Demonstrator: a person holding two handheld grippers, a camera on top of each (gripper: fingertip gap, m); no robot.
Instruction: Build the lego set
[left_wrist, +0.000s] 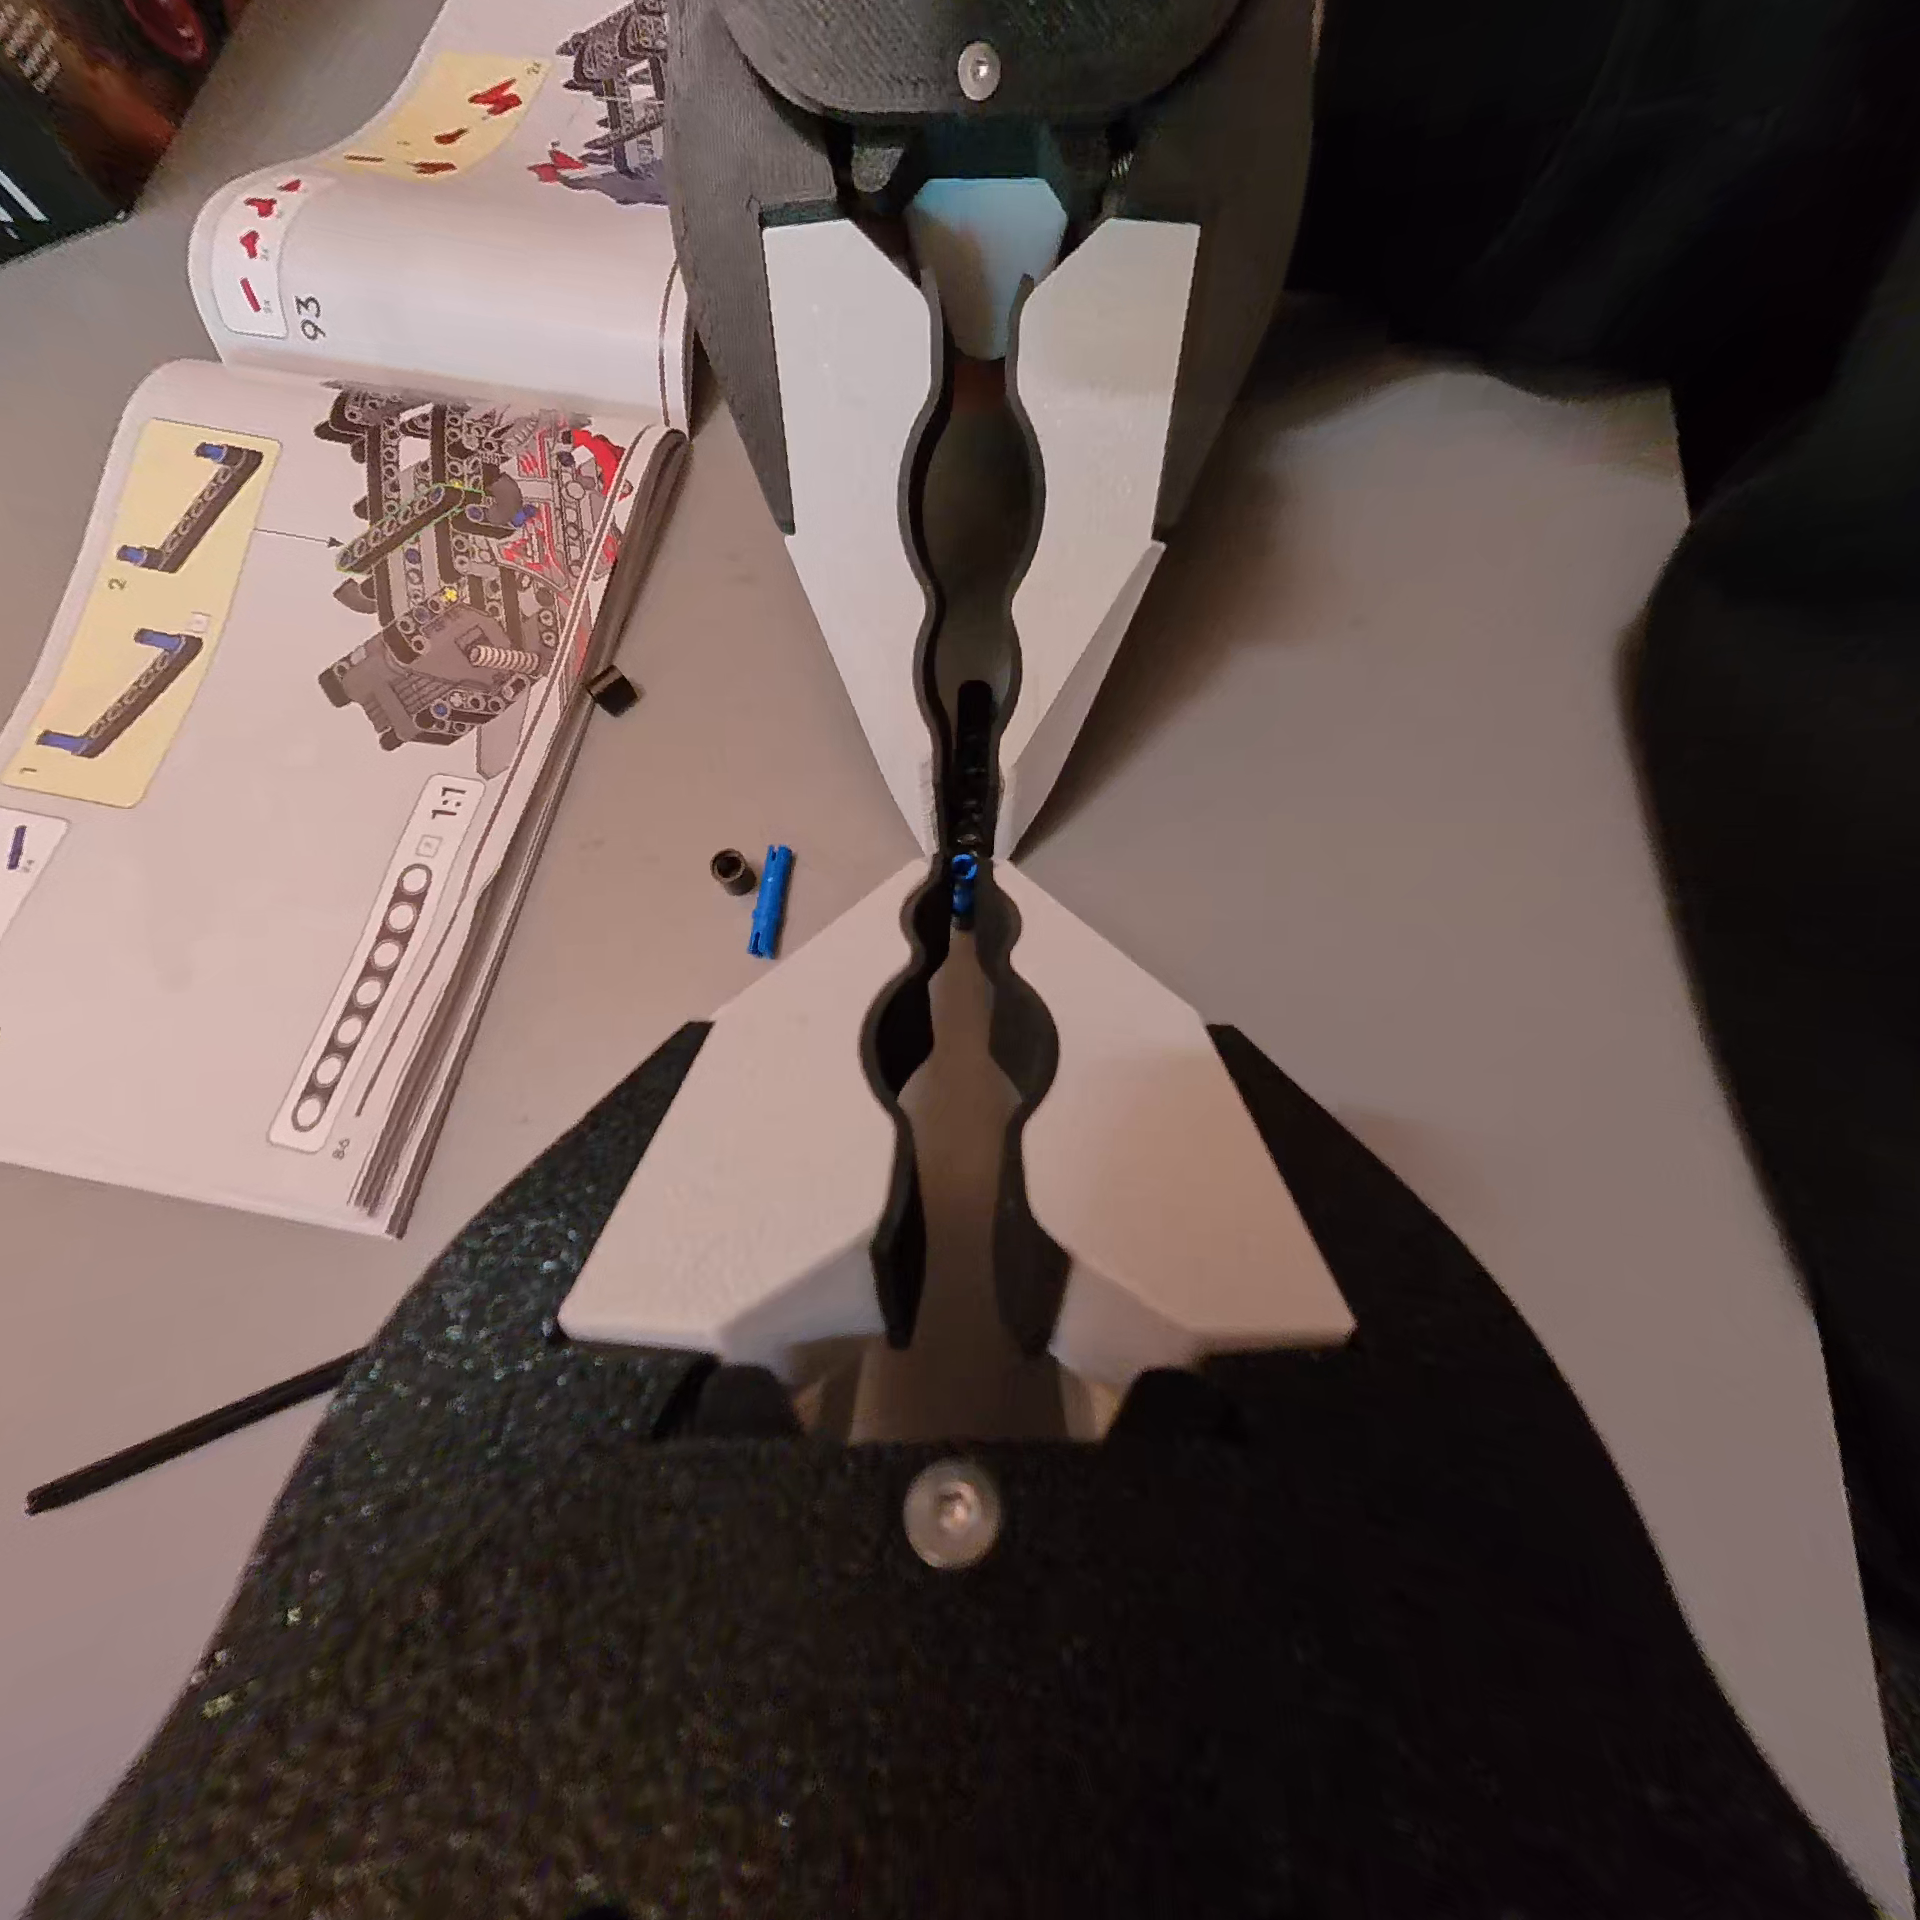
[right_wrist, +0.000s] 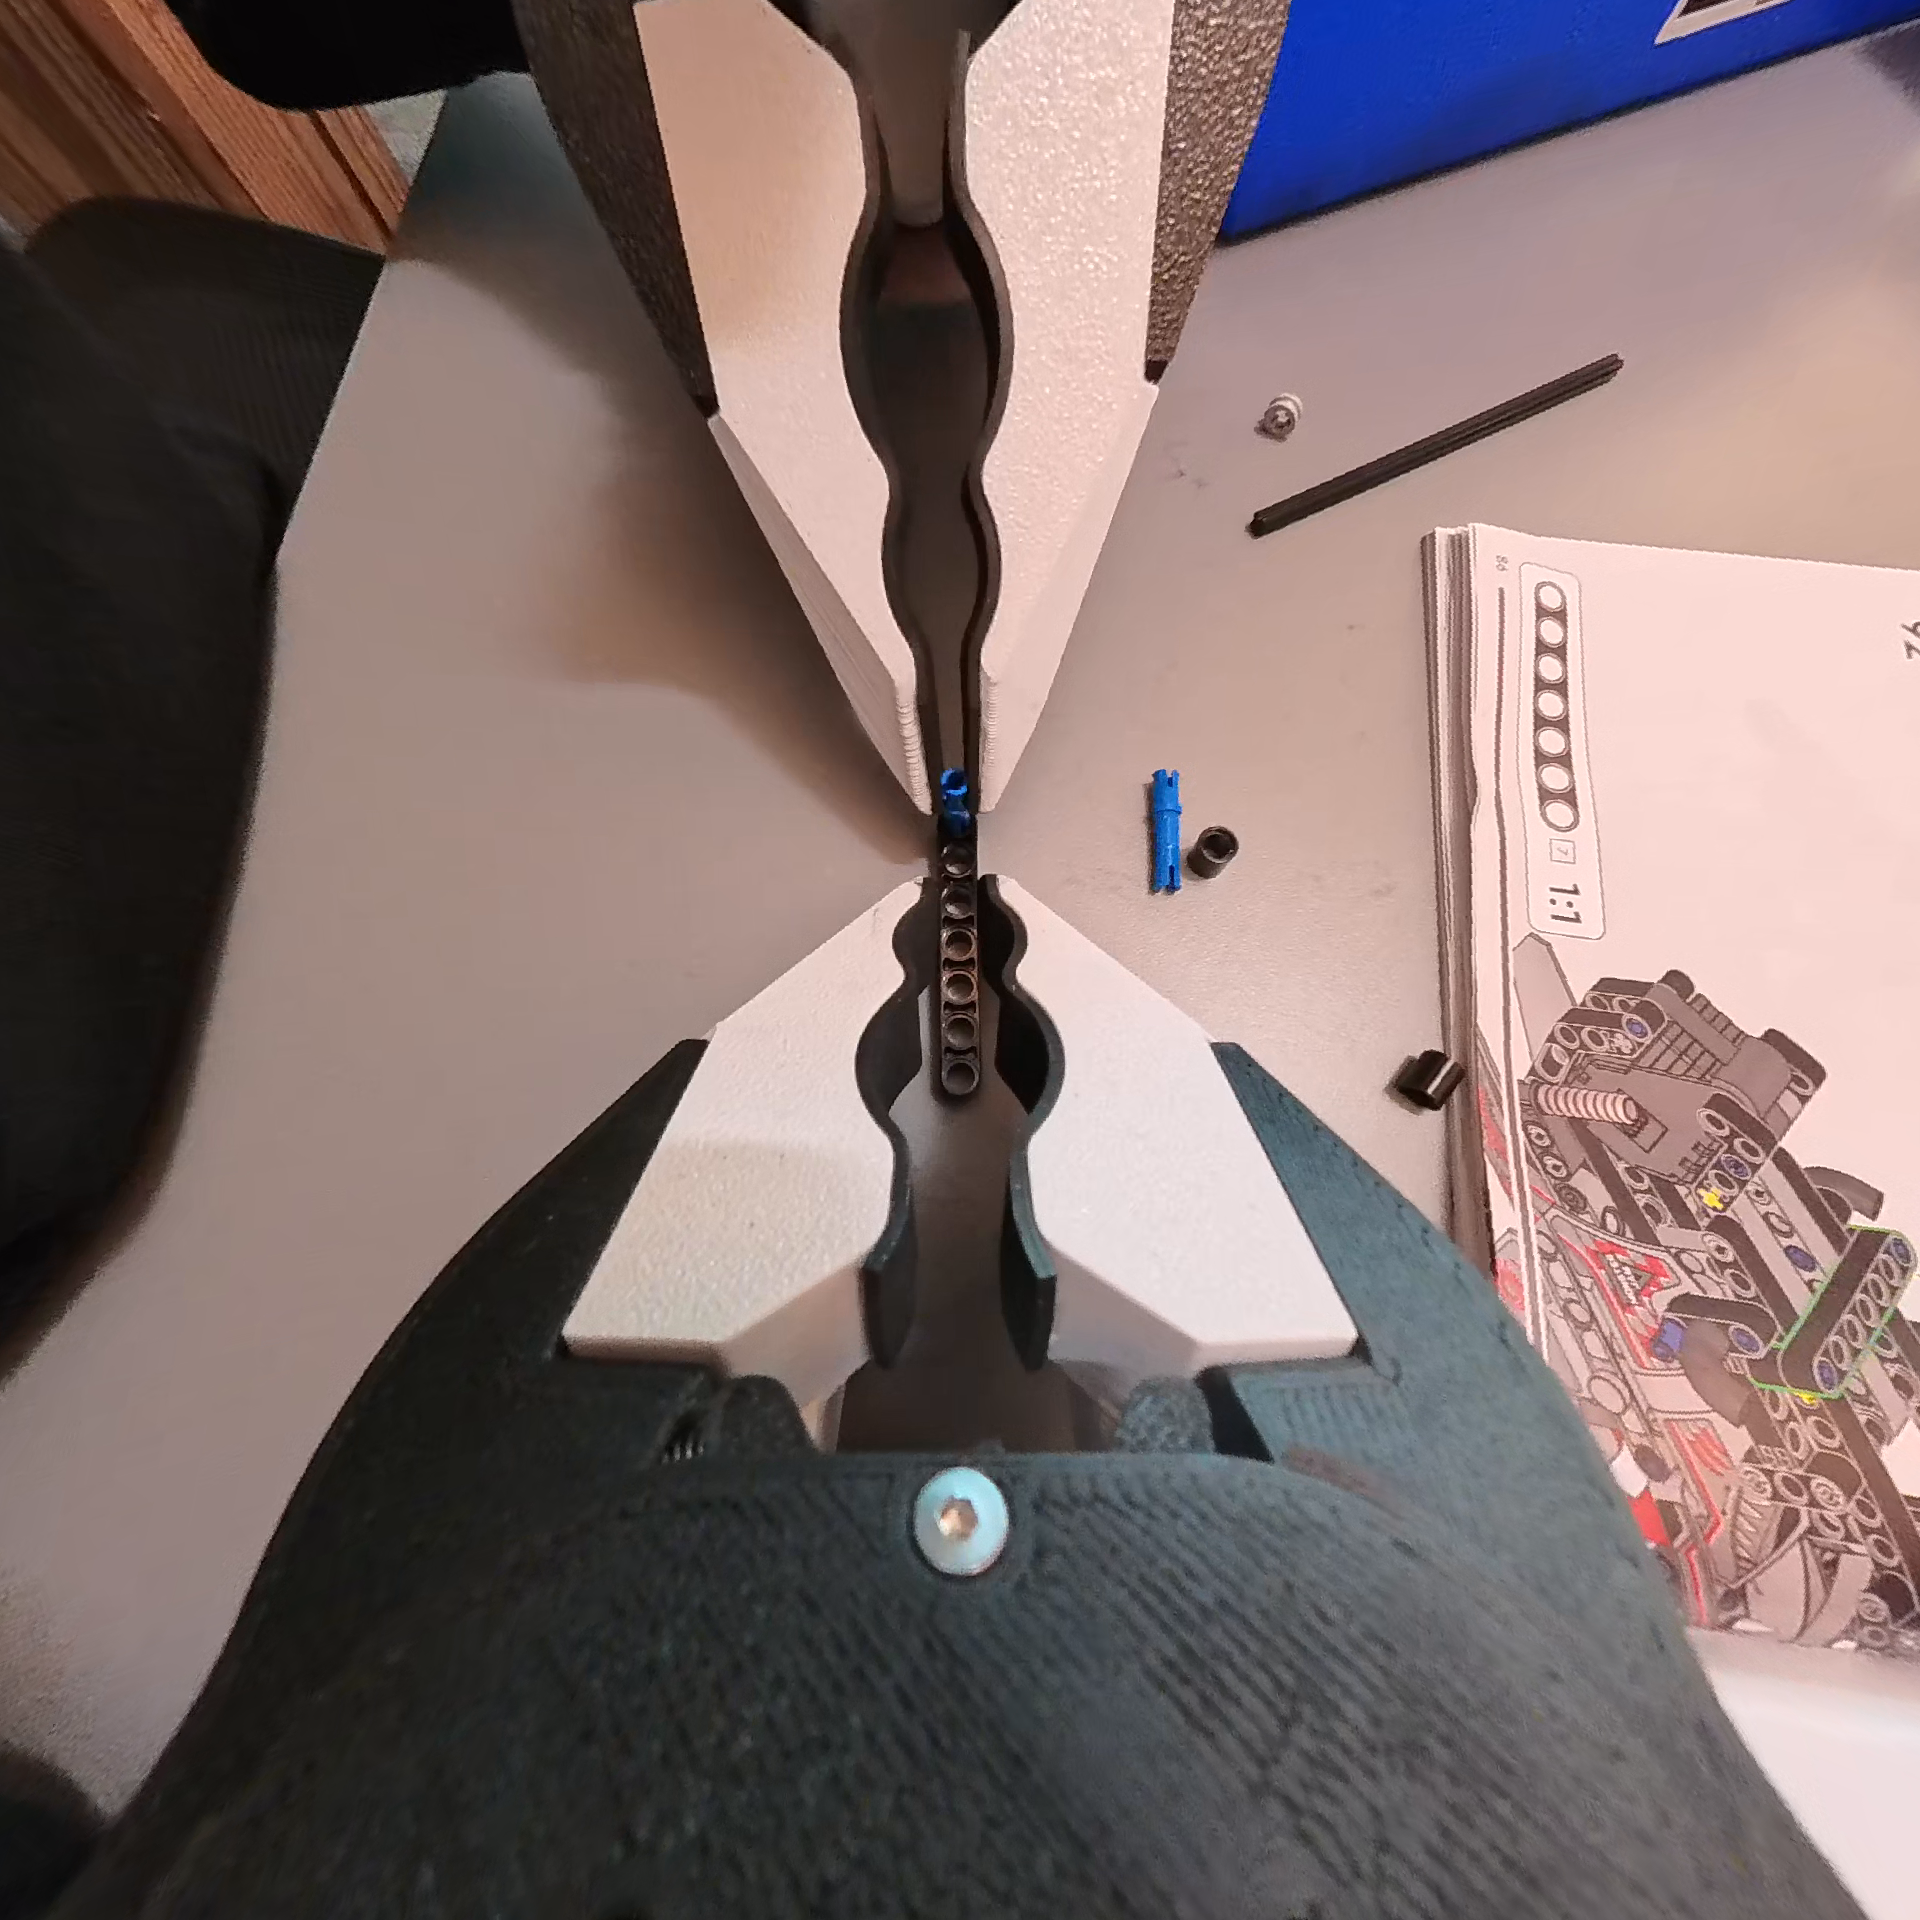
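My two grippers meet tip to tip over the grey table (left_wrist: 1351, 831). My left gripper (left_wrist: 961, 896) is shut on a small blue pin (left_wrist: 964, 871), which sticks out from its tips. My right gripper (right_wrist: 956, 896) is shut on a black beam with a row of holes (right_wrist: 958, 987), held lengthwise between its fingers. In the right wrist view the left gripper (right_wrist: 951, 805) comes in from the top with the blue pin (right_wrist: 953, 787) at the beam's far end. In the left wrist view the right gripper (left_wrist: 966, 821) comes in from the top with the beam (left_wrist: 972, 748).
A loose blue pin (left_wrist: 769, 900) and a black bush (left_wrist: 732, 871) lie beside the tips. An open instruction booklet (left_wrist: 260, 935) lies to the side, with a small black connector (left_wrist: 611, 694) at its edge. A long black axle (right_wrist: 1434, 447) and a blue box (right_wrist: 1507, 94) lie beyond.
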